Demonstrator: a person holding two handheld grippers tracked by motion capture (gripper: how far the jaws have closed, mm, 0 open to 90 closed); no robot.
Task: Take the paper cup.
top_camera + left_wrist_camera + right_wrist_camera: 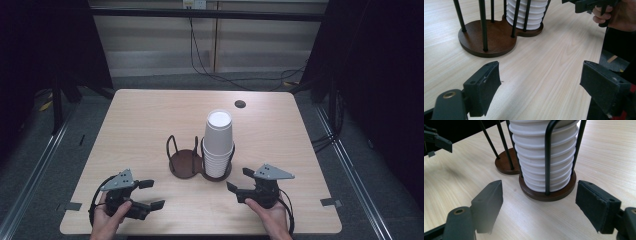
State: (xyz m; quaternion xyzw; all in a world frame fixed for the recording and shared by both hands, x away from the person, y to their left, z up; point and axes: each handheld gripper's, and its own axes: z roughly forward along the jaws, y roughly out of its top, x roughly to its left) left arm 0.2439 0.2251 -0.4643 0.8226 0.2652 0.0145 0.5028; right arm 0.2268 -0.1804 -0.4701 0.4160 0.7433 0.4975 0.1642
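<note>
A: Where's the cup stack point(218, 144)?
B: Mid-tabletop, upright in the right bay of the holder point(184, 163). Left bay has nothing in it.
A: Left gripper point(150, 194)?
B: Near the front edge, towards the left corner. Jaws released, only bare tabletop point(145, 120) between them.
A: Right gripper point(239, 180)?
B: Front edge, right of centre, near the holder base, not touching. Jaws released too, aimed at the stack.

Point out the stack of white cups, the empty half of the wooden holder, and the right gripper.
stack of white cups point(219, 142), high view, side of the stack.
empty half of the holder point(183, 162), high view, bare wooden base.
right gripper point(239, 179), high view, midway between its fingertips.
</note>
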